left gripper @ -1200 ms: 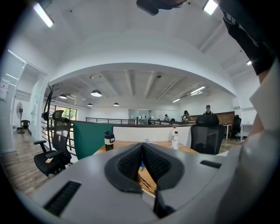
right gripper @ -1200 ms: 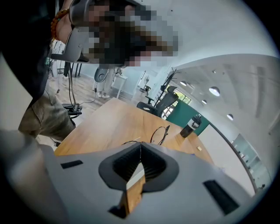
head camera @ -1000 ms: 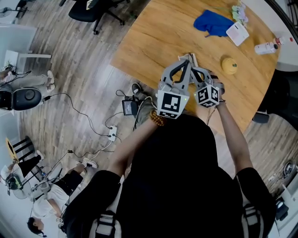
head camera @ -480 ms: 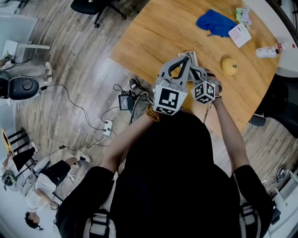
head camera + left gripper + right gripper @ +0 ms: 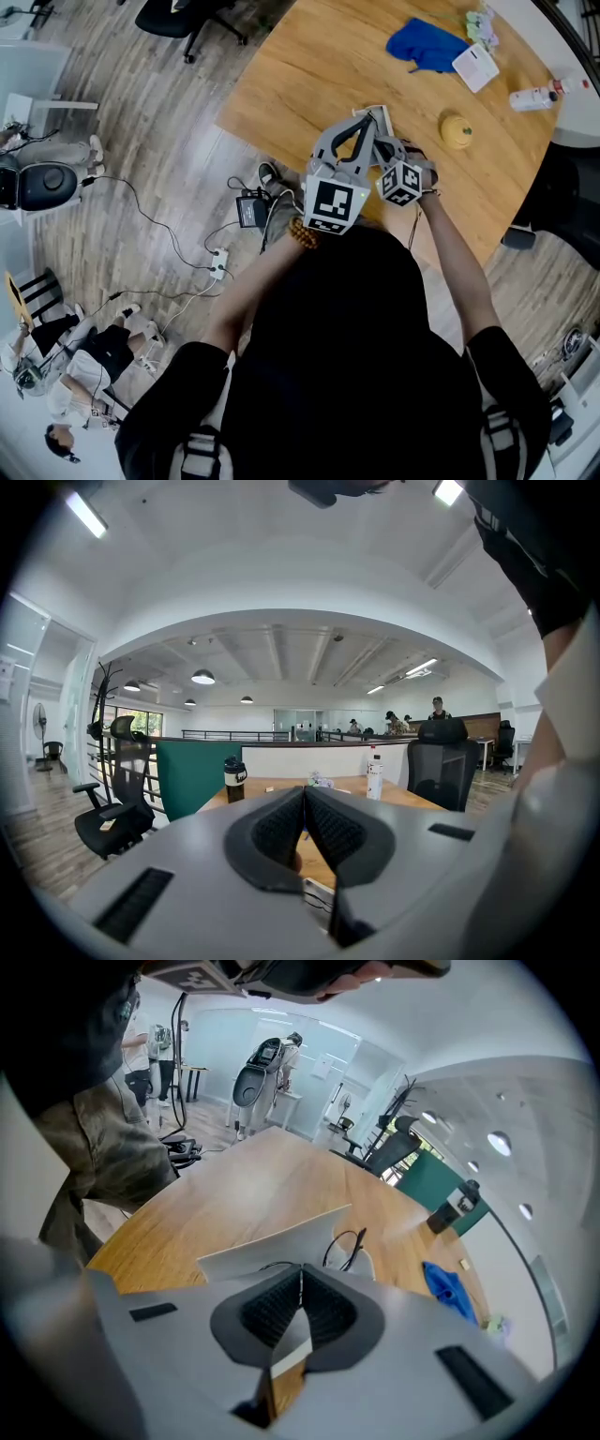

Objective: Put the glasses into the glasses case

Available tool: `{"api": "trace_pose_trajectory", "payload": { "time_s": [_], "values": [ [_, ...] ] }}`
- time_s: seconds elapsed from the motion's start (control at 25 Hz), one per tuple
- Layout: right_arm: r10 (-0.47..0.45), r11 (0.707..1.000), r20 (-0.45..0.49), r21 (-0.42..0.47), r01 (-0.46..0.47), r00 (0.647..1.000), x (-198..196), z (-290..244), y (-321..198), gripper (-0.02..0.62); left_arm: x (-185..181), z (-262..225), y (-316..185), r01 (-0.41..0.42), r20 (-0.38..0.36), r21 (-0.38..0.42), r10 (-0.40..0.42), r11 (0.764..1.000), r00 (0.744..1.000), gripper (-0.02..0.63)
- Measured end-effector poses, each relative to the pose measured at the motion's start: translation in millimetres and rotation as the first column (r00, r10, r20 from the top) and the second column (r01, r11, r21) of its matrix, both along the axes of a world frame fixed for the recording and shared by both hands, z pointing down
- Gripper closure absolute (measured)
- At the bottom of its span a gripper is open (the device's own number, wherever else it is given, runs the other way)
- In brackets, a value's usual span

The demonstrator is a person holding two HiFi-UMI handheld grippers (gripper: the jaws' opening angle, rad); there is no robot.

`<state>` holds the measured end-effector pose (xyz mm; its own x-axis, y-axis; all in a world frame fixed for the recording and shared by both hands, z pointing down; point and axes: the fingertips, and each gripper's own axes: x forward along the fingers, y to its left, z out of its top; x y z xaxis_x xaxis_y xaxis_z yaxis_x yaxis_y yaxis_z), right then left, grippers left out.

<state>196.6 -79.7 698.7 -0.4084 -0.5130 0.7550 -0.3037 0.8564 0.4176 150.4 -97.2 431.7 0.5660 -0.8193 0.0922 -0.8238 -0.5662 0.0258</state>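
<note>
Right gripper view is showing the right gripper (image 5: 300,1274) with its two dark ribbed pads pressing together at the tips. A thin white panel of the glasses case (image 5: 272,1237) is running down between them. Just beyond the tips, the case's raised white flap is standing on the wooden table (image 5: 234,1180), close to the near edge. The glasses (image 5: 345,1246), thin and black-framed, are lying inside the case at the flap's far right. Only one rim and part of an arm are showing; the rest is hiding behind the flap and the gripper body. Farther right, a blue cloth (image 5: 445,1283) is lying on the table.

In the left gripper view, the left gripper (image 5: 305,797) is holding its pads closed tip to tip, with nothing showing between them. Through the narrow gap below the tips, a sliver of wood and a white corner are peeking out, too cut off to identify. A dark tumbler (image 5: 233,780) and a white bottle (image 5: 374,778) are standing on the far side of the table.

In the head view, both grippers are crowding together over the case at the table's near edge. They are covering all but a white corner of it, and the glasses are hiding beneath them.
</note>
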Motion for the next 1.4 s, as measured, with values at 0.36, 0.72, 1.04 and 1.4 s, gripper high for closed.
{"api": "trace_pose_trajectory", "payload": {
  "time_s": [0.36,0.72,1.04,1.4],
  "values": [
    [0.017,0.998,0.001,-0.058,-0.017,1.000,1.8,10.9,1.5,0.559,0.7,4.3,-1.6,0.000,0.005,-0.011,0.000,1.000,1.000,0.586],
    [0.012,0.992,0.129,-0.126,0.004,0.992,-1.0,-15.3,2.3,0.500,-1.3,9.6,-4.1,0.004,0.012,-0.027,-0.003,1.000,1.000,0.586],
    [0.218,0.966,0.112,-0.163,-0.199,0.970,13.1,4.7,-21.4,0.360,-3.4,12.0,-4.0,0.005,0.020,-0.032,-0.005,0.999,1.000,0.586],
    [0.441,0.884,0.158,-0.247,-0.397,0.883,23.1,20.5,-40.3,0.309,-4.1,13.8,-5.1,0.012,0.021,-0.037,-0.011,0.999,1.000,0.586]
  ]
}}
